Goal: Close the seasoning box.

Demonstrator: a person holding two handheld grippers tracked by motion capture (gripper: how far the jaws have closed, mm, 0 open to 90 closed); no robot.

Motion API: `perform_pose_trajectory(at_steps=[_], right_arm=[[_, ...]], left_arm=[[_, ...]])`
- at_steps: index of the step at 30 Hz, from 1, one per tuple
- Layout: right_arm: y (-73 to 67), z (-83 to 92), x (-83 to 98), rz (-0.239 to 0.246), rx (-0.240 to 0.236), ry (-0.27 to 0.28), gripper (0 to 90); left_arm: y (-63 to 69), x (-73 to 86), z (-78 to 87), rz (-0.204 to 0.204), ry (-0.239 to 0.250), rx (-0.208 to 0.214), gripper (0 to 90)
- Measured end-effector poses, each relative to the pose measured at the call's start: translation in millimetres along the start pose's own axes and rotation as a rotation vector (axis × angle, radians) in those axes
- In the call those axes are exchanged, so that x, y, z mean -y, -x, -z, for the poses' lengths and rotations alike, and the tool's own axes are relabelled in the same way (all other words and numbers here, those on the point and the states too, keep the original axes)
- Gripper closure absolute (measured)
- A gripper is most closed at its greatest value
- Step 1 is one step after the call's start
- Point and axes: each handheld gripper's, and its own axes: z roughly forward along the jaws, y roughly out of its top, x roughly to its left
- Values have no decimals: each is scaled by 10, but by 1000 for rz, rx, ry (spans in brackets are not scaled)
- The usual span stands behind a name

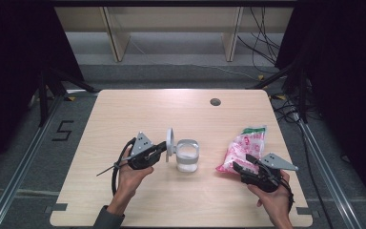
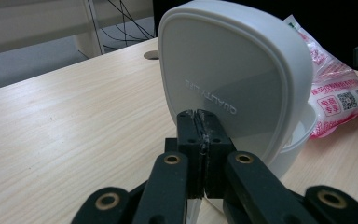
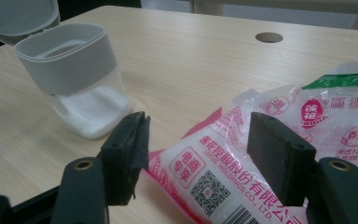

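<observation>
Your biggest item is the pink and white bag (image 1: pixel 242 149), lying flat on the table (image 1: pixel 124 109) at the right, just in front of your right gripper (image 3: pixel 193 154). Its film is thin, crinkled and glossy, so expect it to be soft, slippery and floppy, and the loose contents will likely slump to whichever end hangs lowest. That gripper's fingers (image 3: pixel 126 149) stand apart, straddling the near end of the bag with no pad visibly pressing on it, so nothing is held there yet. Take it by the flat sealed edge or a pinched fold near the top, not across the full belly, or the film may slide out.

Next is the container (image 1: pixel 188 155), standing upright near the middle of the table, clear at the bottom with a grey collar and a shallow layer of white granules inside. It looks like rigid plastic and fairly light, so it could tip or skate if the bag knocks it.

Smallest is its hinged lid (image 2: pixel 228 79), swung up on edge at the container's left side. Your left gripper (image 1: pixel 162 149) has its fingers (image 2: pixel 189 140) clenched on the lid's lower rim. The plastic there is smooth and stiff, so you only need 1 firm pinch, and pulling hard may strain the hinge or tilt the whole container.
</observation>
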Motion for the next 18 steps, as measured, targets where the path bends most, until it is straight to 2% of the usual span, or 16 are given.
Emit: perform_pose_trajectory(at_steps=[3,5,12,13,14,15,17,18], right_arm=[[-10,9,4,-7,4,2,385],[-3,20,1,-1,-15,6,385],[-6,24,10,4,-9,8,386],[-22,31,12,-9,-7,4,386],[-12,28,11,5,-7,8,386],[-27,35,13,-14,-9,2,386],[-18,32,13,-2,-15,7,386],[-13,21,14,9,5,7,386]], left_arm=[[6,-9,-4,-4,-1,1,880],[12,-13,-4,-10,-5,0,882],[17,-29,-12,-11,5,7,882],[20,-33,-12,-10,3,4,883],[18,-38,-14,-15,3,6,883],[20,-41,-16,-9,3,4,883],[20,-51,-17,-18,6,5,883],[25,-54,-19,-18,5,5,883]])
